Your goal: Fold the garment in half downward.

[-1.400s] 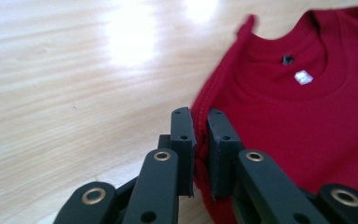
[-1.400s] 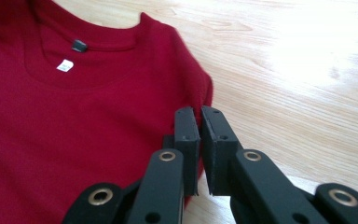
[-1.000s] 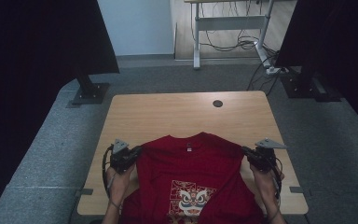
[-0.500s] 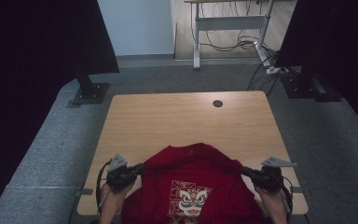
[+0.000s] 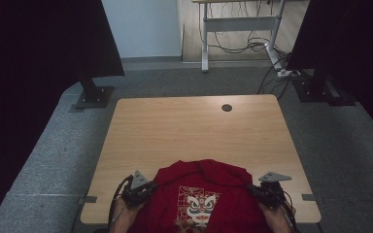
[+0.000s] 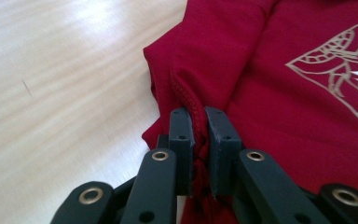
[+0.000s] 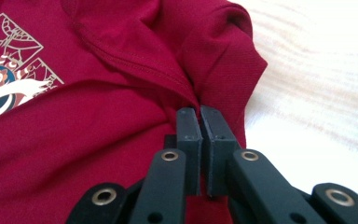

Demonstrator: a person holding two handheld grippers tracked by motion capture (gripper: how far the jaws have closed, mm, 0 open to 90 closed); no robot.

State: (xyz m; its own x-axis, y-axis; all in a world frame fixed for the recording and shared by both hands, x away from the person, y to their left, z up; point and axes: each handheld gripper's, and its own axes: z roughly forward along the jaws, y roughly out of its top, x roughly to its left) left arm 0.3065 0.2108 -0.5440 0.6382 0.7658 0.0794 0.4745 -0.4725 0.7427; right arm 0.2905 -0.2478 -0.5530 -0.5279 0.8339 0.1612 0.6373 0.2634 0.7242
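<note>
In the high view a red T-shirt (image 5: 201, 191) is held print-up at the counter's (image 5: 189, 131) near edge betw. left gripper (image 5: 141, 187) & right gripper (image 5: 264, 191), prob. for spreading; in each gripper view the jaws are seen pressed onto a stitched seam.

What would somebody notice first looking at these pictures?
A red T-shirt with a lion-face print lies bunched at the near edge of the wooden table. The left gripper and right gripper each pinch a side of it, jaws shut on the fabric's stitched edge.
</note>
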